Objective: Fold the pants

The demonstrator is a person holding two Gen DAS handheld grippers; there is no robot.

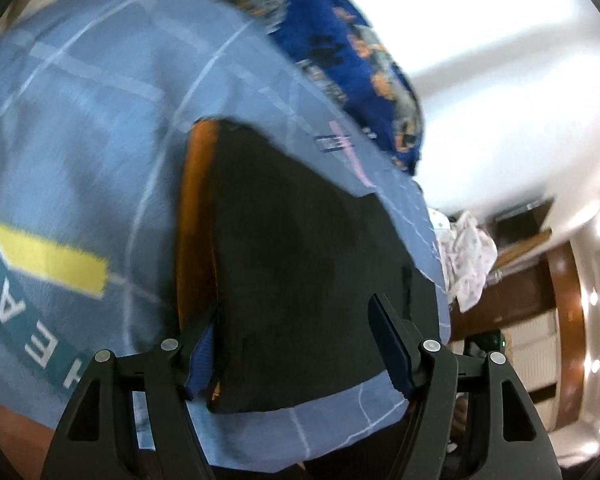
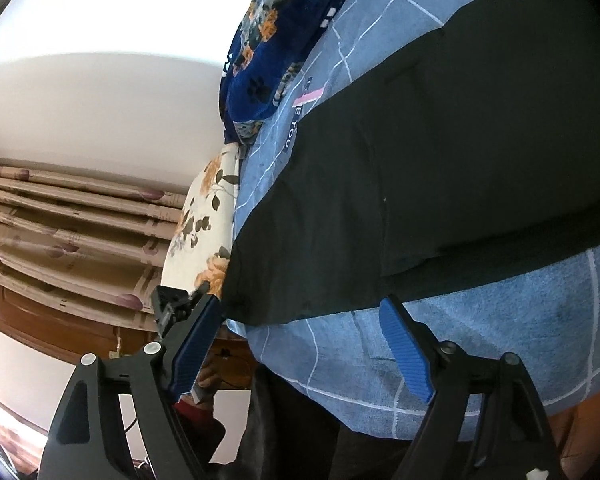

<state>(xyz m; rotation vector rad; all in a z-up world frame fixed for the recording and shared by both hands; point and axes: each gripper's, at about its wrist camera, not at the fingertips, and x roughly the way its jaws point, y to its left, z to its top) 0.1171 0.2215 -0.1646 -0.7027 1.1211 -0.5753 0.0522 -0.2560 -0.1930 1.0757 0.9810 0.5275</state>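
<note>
The black pants [image 1: 300, 264] lie spread flat on a blue checked bedsheet [image 1: 100, 128], with an orange lining [image 1: 194, 216] showing along 1 folded edge in the left wrist view. The left gripper [image 1: 296, 344] sits low over the near end of the pants with its jaws wide apart; its 2 blue fingers [image 1: 388, 344] straddle the cloth, and nothing is pinched between them. In the right wrist view the pants [image 2: 440, 168] run across the bedsheet [image 2: 500, 320] to its edge. The right gripper [image 2: 300, 344] is also spread wide and holds nothing; 1 of its fingers [image 2: 404, 352] is over bare sheet just beside the pants' hem, the other at the corner of the pants. A dark blue printed blanket [image 2: 268, 52] is bunched at the far side, beside a floral pillow [image 2: 204, 224].
</note>
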